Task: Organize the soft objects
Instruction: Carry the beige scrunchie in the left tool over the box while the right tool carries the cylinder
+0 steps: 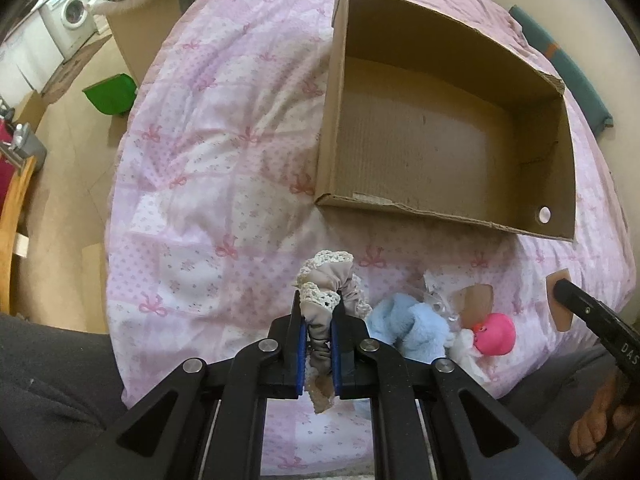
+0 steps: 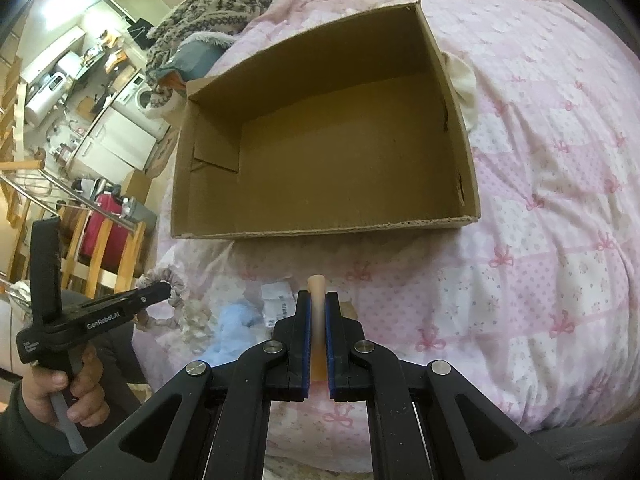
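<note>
An open, empty cardboard box [image 1: 448,148] sits on the pink quilt [image 1: 208,168]; it also shows in the right wrist view [image 2: 332,152]. My left gripper [image 1: 319,300] is shut on a beige lace-trimmed scrunchie [image 1: 326,280], near the bed's front edge. The scrunchie also shows in the right wrist view [image 2: 168,284]. My right gripper [image 2: 318,300] is shut on a thin tan sponge-like pad [image 2: 316,304], also seen in the left wrist view [image 1: 560,300]. A blue fluffy cloth [image 1: 412,328], a pink octopus toy [image 1: 494,334] and another tan pad [image 1: 478,298] lie beside the left gripper.
A knitted grey garment [image 2: 224,4] lies at the far end of the bed. A green bin [image 1: 112,94], a washing machine [image 1: 70,20] and a wooden rail [image 1: 16,208] stand on the floor left of the bed. A teal cushion [image 1: 568,68] lies at the right.
</note>
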Demonstrator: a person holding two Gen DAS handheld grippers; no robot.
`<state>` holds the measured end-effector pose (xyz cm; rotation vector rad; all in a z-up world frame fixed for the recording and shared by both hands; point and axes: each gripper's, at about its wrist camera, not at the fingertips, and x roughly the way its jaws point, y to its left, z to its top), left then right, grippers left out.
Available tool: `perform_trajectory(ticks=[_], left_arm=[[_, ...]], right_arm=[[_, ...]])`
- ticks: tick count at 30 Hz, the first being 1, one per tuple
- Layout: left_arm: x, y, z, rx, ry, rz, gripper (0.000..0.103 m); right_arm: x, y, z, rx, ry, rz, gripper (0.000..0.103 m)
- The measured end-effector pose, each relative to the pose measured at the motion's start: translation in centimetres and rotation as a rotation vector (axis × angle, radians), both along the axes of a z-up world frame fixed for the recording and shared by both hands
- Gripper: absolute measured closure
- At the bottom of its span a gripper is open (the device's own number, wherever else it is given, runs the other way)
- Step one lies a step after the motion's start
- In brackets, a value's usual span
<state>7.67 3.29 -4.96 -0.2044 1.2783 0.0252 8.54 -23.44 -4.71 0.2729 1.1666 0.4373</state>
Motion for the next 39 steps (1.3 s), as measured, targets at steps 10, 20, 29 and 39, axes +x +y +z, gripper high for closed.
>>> perform_trajectory(ticks=[10,20,29,39], left_arm=[[-0.2,-0.7,5.0,0.030,-0.169,-0.032,0.095],[3.8,-0.9,11.7,0.067,-0.375,-0.024,0.095],[8.4,-4.6,10.2,0.098,-0.408,-0.151,0.095],[10.2,-6.1,3.7,0.182,-0.431,-0.139,0.094]], right_arm=[[0.2,-1.0,2.8,0.049,-0.090,-0.022,0.095],[3.7,-1.1,6.6,0.096,-0.199,-0.038,0.095],[7.8,-0.4,6.4,0.089,-0.237,-0.059,0.095],[9.1,-0.4,1.8,0.045,-0.148,-0.098,0.095]])
